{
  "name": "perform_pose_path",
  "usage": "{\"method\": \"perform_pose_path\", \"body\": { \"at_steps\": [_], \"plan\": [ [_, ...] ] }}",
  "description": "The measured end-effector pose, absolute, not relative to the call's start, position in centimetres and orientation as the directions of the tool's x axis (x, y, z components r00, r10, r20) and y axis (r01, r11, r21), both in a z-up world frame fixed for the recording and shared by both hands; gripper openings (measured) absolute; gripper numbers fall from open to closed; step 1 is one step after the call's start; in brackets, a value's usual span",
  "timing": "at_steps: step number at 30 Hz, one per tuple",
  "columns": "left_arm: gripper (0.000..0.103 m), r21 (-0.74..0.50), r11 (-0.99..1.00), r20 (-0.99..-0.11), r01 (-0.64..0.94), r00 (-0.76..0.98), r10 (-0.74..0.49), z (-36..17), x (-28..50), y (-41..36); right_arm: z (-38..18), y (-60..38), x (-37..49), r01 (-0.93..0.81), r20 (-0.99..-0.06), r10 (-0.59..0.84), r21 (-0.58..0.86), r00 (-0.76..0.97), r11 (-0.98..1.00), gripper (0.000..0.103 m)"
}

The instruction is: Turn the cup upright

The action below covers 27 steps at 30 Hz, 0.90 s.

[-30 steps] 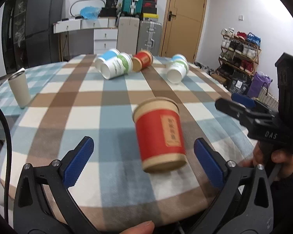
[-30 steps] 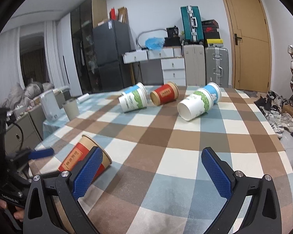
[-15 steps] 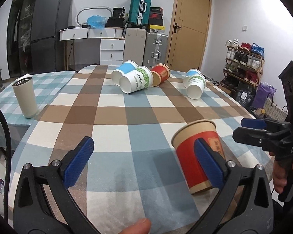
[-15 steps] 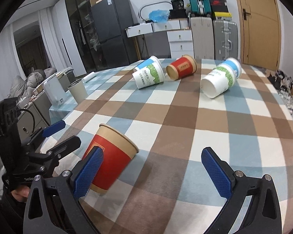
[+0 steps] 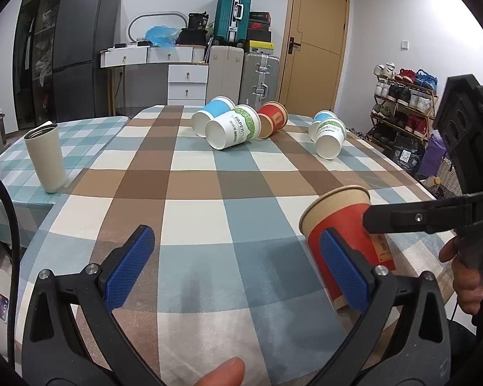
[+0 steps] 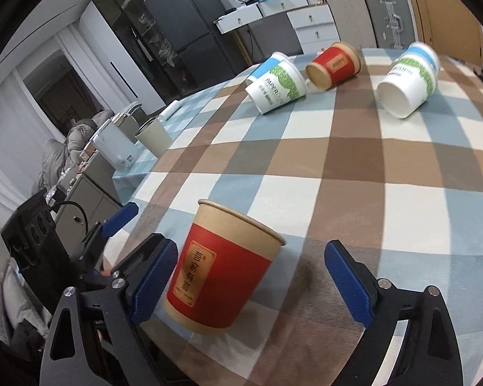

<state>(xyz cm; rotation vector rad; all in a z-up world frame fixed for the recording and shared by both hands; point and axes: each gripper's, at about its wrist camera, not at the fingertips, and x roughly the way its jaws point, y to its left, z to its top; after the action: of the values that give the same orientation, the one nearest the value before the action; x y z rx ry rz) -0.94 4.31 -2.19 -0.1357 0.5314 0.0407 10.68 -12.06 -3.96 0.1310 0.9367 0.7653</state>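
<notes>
Near the front edge of the checked surface [image 5: 209,199], the red paper cup [image 6: 219,276] stands mouth up, though it leans a little in both views, so the flip looks nearly done rather than finished. The right claw [image 6: 251,286] is spread wide around it: its left pad sits just beside or against the cup wall, and its right pad is well apart from the cup, so nothing is pinched. The left claw [image 5: 238,270] is likewise spread and holds nothing; in its own view the cup [image 5: 347,244] lies off to the right, partly behind the right pad and the black body of the other tool.

To finish well, the person should judge whether the base is flat on the cloth before leaving. If the cup is tipped, a light nudge low on the wall with one pad should settle it; a push near the rim would likely topple so light a paper cup. The withdrawal should go straight back along the fingers, with both pads kept clear of the wall, since a sideways drag could knock the cup off the nearby edge.

Further back, a second red cup [image 6: 334,64] and several white cups with green and blue print [image 5: 235,127] lie on their sides. A beige tumbler [image 5: 45,157] stands at the far left.
</notes>
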Motion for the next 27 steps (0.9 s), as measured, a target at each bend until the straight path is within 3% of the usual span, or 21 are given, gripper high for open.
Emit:
{"method": "perform_pose_path", "body": {
  "at_steps": [9, 13, 17, 27],
  "plan": [
    [0.102, -0.127, 0.989, -0.519, -0.069, 0.855, -0.007, -2.4, -1.0, 4.5, -5.5, -11.3, 12.9, -0.451, -0.663, 0.721, 0.59, 0.202, 0.67, 0.082],
    [0.102, -0.122, 0.99, -0.518, -0.071, 0.855, -0.002, -2.5, -0.9, 4.5, -5.8, -11.2, 13.3, -0.43, -0.657, 0.733, 0.619, 0.174, 0.657, 0.07],
    [0.102, -0.118, 0.99, -0.515, -0.075, 0.857, 0.003, -2.6, -0.9, 4.3, -5.5, -11.4, 13.1, -0.43, -0.638, 0.749, 0.635, 0.177, 0.642, 0.066],
    [0.102, -0.116, 0.989, -0.502, -0.089, 0.864, 0.019, -2.3, -1.1, 4.3, -3.1, -12.1, 11.9, -0.523, -0.635, 0.683, 0.468, 0.361, 0.712, 0.064]
  ]
}}
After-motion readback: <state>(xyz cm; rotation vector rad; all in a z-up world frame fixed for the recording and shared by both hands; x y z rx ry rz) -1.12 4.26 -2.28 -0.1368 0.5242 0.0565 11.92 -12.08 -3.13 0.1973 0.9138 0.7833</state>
